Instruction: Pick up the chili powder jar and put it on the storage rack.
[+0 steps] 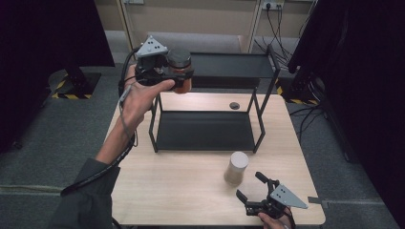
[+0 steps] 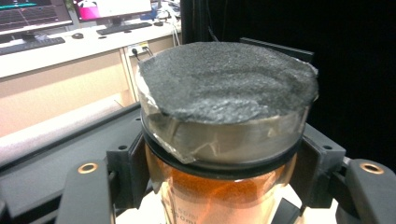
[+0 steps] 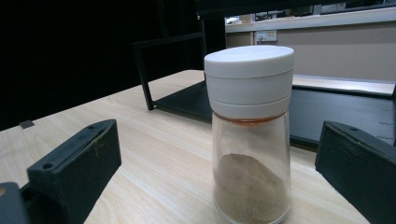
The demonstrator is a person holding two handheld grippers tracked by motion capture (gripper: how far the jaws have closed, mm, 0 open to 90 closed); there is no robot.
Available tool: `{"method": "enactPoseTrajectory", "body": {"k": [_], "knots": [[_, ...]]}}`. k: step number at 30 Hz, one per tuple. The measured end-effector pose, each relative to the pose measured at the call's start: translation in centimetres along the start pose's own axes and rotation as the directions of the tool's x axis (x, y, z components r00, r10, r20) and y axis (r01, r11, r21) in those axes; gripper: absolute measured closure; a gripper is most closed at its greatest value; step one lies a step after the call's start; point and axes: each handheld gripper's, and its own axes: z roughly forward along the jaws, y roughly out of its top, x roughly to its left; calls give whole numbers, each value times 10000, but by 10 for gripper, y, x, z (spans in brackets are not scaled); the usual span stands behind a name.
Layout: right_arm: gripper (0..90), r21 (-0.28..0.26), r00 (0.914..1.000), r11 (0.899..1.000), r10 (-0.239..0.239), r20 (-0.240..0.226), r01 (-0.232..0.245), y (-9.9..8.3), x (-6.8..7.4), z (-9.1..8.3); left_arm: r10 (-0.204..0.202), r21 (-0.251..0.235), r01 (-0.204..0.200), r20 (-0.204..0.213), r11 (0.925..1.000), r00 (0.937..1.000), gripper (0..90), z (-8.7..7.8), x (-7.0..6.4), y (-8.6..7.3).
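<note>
Clamping jar [image 2: 224, 140], left claw [image 1: 184, 71]

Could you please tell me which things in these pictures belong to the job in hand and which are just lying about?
In the job:
- left gripper, shut on the orange-filled jar
- black two-tier shelf, beside the lifted jar
- right gripper, jaws open toward the white-capped shaker

Lying about:
- small dark disc on the table
- cables on the floor behind
</note>
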Motion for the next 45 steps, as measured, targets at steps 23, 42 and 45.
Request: {"method": "enactPoseTrajectory", "body": {"k": [23,42,45], "knots": [[6,-2,10000,10000,45,-80,-45,0,-1,0,-720,-66,718,-1319,9974,9886,323,35,10,14],[6,-4,9998,9999,121,-145,-121,-2,-2,1,-720,44,743,-1994,9972,9773,323,64,13,19],[6,-3,9998,9999,126,-172,-126,-2,-2,1,-751,14,770,-2043,9970,9760,323,66,15,18]]}}
